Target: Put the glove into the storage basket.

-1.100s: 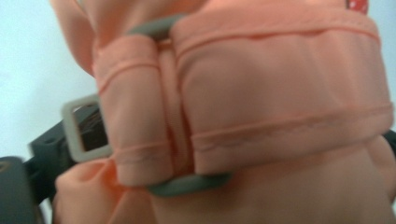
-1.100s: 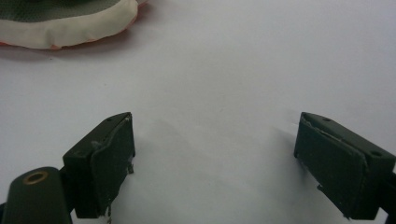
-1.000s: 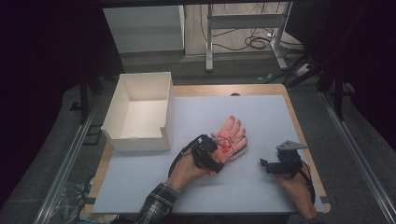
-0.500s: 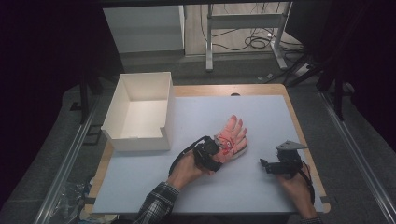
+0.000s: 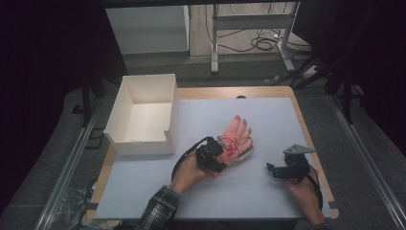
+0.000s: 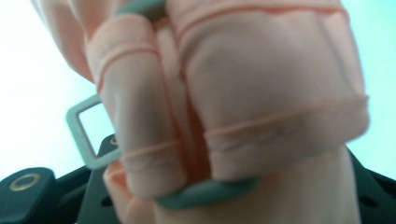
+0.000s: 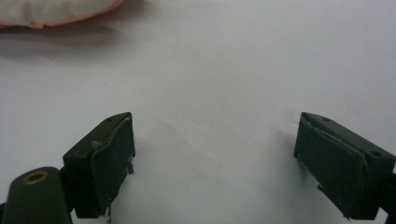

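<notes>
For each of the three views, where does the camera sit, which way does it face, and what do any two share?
High view: above the person's side, facing forward and down on the table; both forearms, left gripper, right gripper.
Left gripper view: on that gripper, pressed against the pink glove.
Right gripper view: along its own spread jaws over the table surface.
Shared: the glove's edge in the right gripper view and the high view.

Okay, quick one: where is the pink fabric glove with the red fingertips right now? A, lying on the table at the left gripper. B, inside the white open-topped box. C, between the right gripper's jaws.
A: the pink fabric glove lies on the white table, its cuff end at the left gripper; the white box sits apart.
</notes>
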{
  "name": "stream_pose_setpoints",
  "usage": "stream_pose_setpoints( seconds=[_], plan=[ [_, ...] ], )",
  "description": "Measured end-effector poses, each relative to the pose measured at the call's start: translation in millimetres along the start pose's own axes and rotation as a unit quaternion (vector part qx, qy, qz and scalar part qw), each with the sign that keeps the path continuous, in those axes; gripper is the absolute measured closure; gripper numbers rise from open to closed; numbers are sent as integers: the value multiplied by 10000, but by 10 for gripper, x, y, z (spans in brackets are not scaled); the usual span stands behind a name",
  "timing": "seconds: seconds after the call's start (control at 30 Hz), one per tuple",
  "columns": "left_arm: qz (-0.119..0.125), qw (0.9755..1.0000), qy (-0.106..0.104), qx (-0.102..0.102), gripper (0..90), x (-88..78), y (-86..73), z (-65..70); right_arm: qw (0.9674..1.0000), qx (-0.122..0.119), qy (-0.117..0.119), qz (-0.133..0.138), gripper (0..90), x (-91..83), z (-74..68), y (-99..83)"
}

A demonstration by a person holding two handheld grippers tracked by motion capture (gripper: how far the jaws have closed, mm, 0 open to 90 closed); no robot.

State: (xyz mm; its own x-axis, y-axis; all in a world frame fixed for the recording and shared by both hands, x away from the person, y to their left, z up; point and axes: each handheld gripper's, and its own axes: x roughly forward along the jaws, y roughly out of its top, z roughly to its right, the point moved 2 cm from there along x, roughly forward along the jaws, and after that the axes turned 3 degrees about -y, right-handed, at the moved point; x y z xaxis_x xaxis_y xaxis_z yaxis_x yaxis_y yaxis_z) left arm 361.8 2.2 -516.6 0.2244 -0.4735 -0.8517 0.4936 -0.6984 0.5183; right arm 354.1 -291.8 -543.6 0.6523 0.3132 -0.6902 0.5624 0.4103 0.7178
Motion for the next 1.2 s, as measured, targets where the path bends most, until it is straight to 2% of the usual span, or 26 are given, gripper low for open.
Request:
stream_pose_setpoints(
  seconds=[0.23, 0.37, 0.57, 0.97, 1.2],
  plan=[
    [52, 9999, 79, -75, 501, -91, 52, -64, 10000, 4, -1, 2, 125, 0, -1, 0],
    [139, 9996, 188, -170, 500, -221, 117, -129, 10000, -2, -1, 3, 125, 0, 0, -1],
    [169, 9992, 291, -205, 499, -368, 189, -196, 10000, -5, -2, 8, 125, 0, 0, -1],
    [286, 9978, 370, -462, 498, -669, 348, -378, 10000, 3, 3, 19, 125, 1, -2, -2],
    [205, 9972, 524, -486, 496, -844, 433, -495, 10000, 4, 4, 18, 125, 1, -2, -3]
  ],
)
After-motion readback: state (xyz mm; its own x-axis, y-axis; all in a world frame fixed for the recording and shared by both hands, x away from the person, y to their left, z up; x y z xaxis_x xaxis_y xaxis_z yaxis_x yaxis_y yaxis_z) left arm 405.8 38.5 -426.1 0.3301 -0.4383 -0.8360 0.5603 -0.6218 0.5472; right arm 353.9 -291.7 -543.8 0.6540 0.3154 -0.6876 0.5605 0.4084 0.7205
